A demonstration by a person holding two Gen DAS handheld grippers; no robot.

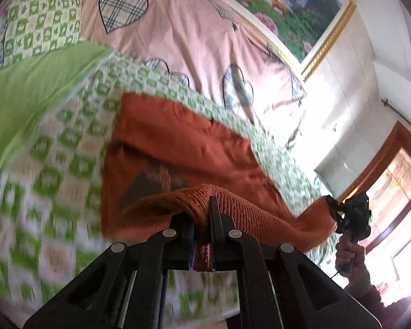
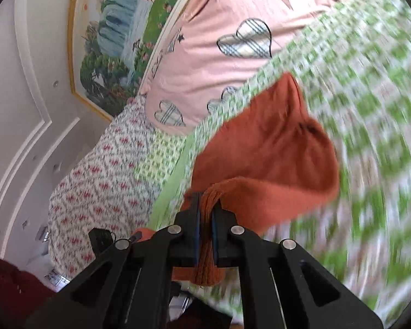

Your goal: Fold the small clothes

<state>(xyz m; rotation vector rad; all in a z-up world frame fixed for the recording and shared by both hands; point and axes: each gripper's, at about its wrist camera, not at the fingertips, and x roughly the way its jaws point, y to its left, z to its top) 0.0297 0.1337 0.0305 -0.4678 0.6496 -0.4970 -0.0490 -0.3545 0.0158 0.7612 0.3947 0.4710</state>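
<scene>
Big picture first: a bed (image 1: 54,150) spread with a green-and-white checked quilt, blurred in both views. Behind it sits a pink cover (image 1: 183,41) stitched with plaid hearts, and on the wall hangs a gold-framed landscape painting (image 1: 296,5).

On that quilt lies the rust-orange knit garment (image 1: 183,148), part of it flat on the bed, its near ribbed edge lifted off the surface and strung between both tools.

Left tool (image 1: 202,219): fingers nearly closed, pinching a bunched fold of that ribbed edge, fabric wedged right between the pads and hanging out below.

Right tool (image 2: 205,216): same story, fingers clamped tight on a gathered wad of orange knit. From the left wrist view it appears off to the right, gripped in the person's hand (image 1: 349,255), with the fabric drawn out toward it.
</scene>
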